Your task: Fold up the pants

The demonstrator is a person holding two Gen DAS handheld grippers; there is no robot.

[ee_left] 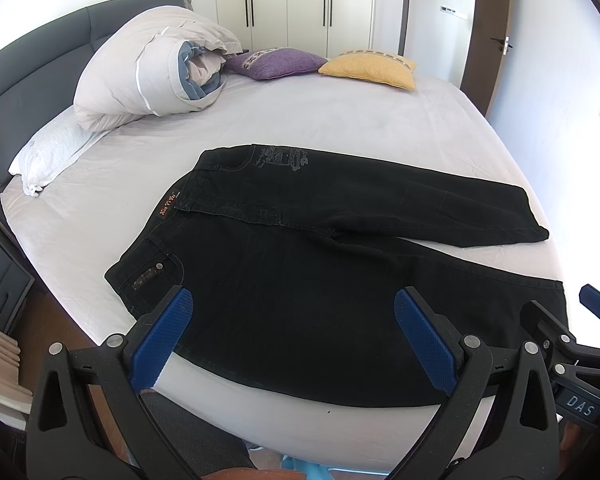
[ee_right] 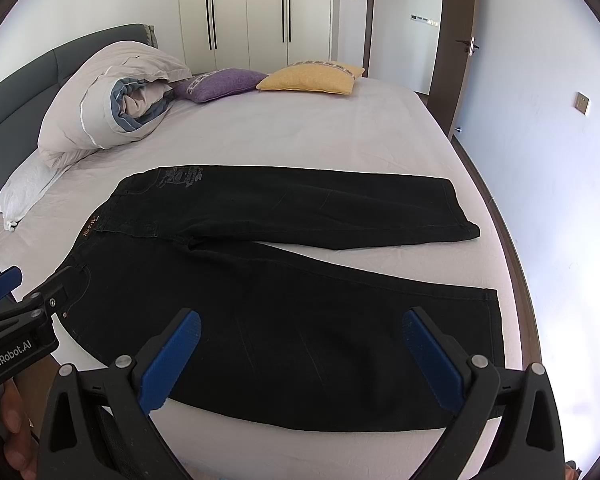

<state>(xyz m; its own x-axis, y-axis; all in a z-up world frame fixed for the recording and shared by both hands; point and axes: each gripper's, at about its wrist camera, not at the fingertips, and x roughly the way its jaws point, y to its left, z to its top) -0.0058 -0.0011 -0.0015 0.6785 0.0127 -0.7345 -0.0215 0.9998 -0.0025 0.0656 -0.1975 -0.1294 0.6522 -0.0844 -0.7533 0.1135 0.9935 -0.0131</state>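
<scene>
Closest in, both grippers hang above the near edge of the bed with jaws spread wide and nothing between them: the left gripper [ee_left: 292, 316] over the hip area, the right gripper [ee_right: 300, 332] over the lower leg, each with ribbed blue pads [ee_left: 162, 340] on matte black plastic arms. Under them the black pants [ee_left: 300, 280] lie flat and unfolded on the pale bed sheet [ee_left: 340, 120], which is a bit wrinkled. They're heavy denim with visible seams, a studded pocket near the hip and a small brown waist patch [ee_left: 168, 205]. Long axis runs left to right across the mattress: waistband to the left, hems to the right, with the two legs splayed apart in a narrow V, the far one angled away. That far leg has a faded grey print near the waist. Past the pants, a white textured pillow [ee_left: 48, 152] sits at the left by the dark padded headboard [ee_left: 20, 72], with a puffy rolled duvet [ee_left: 148, 68] on top of it showing blue lining at the open end. Farther back lie a purple cushion [ee_left: 276, 62] and a yellow cushion [ee_left: 370, 70], then white wardrobe doors [ee_left: 288, 0].
</scene>
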